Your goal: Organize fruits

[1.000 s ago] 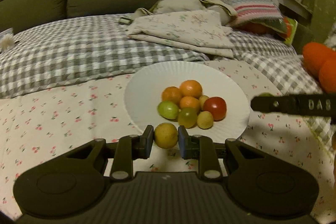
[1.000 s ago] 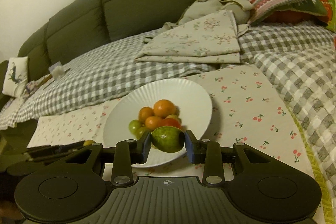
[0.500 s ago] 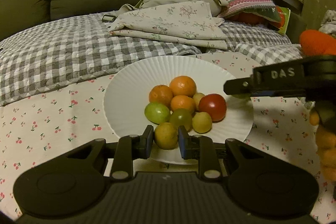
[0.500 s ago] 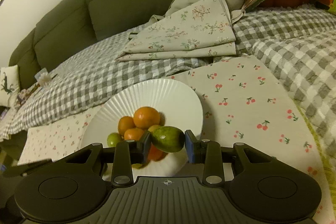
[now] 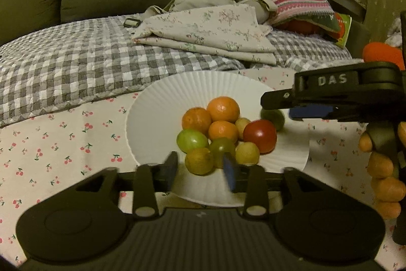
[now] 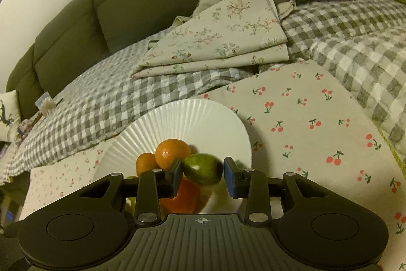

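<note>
Left fingers (image 5: pixel 172 166) spread; yellow fruit (image 5: pixel 199 160) on plate (image 5: pixel 157 118).

I count three oranges (image 5: pixel 223 109), one red tomato (image 5: pixel 259 136), three green fruits (image 5: pixel 192 140), three yellowish ones (image 5: pixel 199 160), all on one white plate (image 5: pixel 152 118), plus two grippers (image 5: pixel 200 170).

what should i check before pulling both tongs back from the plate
1. Left tongs open, gaps on both sides of the yellow fruit: ok.
2. Yellow fruit resting on the white plate against the pile: ok.
3. Right tongs open: ok.
4. Green fruit free of the left pad: cannot tell.
5. Green fruit settled on the plate: cannot tell.
</note>
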`<state>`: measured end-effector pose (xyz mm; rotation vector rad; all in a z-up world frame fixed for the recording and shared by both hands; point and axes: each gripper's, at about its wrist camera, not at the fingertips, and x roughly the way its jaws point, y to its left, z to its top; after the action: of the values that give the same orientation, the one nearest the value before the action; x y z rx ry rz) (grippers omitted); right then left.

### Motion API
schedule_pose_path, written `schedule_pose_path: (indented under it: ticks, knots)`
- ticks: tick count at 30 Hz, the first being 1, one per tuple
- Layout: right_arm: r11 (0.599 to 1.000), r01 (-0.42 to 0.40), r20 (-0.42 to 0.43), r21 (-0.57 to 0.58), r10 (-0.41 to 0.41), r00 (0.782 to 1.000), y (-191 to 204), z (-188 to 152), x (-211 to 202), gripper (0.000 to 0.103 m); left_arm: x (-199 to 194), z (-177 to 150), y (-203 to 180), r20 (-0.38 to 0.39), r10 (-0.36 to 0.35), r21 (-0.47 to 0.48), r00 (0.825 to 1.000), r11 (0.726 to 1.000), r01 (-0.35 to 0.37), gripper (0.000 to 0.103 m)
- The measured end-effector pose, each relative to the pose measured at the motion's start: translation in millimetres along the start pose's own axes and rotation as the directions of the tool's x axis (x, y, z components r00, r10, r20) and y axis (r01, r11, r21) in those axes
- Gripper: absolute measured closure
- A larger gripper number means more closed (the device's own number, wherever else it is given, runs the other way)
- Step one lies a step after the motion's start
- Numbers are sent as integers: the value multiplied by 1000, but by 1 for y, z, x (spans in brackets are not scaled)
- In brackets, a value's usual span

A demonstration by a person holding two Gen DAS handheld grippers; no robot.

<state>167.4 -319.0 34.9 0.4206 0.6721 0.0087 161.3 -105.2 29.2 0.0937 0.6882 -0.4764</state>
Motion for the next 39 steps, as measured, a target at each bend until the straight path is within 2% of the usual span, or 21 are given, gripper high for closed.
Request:
schedule_pose_path:
  ticks: [2,6,9,14,17,20,22,24,30,39]
  knots:
    - [1000,-8,15,18,8,1000,-1,3,-6,49,-7,3,3,18,-2,-9,1000,1000,2,53]
    - [999,-6,29,37,5,1000,-1,8,-19,48,-21,12,17,36,9,-82,999,997,-6,53]
    - [998,-20,36,64,18,999,-3,9,-30,48,-30,15,29,37,26,-161,999,987,-19,49]
    - [999,-43,51,29,41,998,7,5,-57,43,-50,9,33,-11,96,-213,995,972,-96,42]
    - [998,-60,46,-12,61,997,19,-3,-74,41,-68,5,34,-22,134,-239,991,961,-136,34]
    - [995,-34,33,-90,37,999,36,-18,-89,41,-83,-2,29,-22,212,-249,977,945,-211,30]
    - [986,0,40,-169,7,999,49,-29,-100,41,-91,-8,26,-36,212,-257,977,942,-214,30]
    - [979,1,48,-205,9,999,57,-38,-109,41,-101,-13,23,-37,216,-274,976,937,-218,30]
    - [978,-20,52,-209,32,998,65,-58,-135,38,-131,-25,8,-17,249,-238,968,940,-246,24]
    - [971,13,73,-240,5,997,78,-89,-170,32,-164,-45,-6,-15,250,-227,968,942,-246,23]
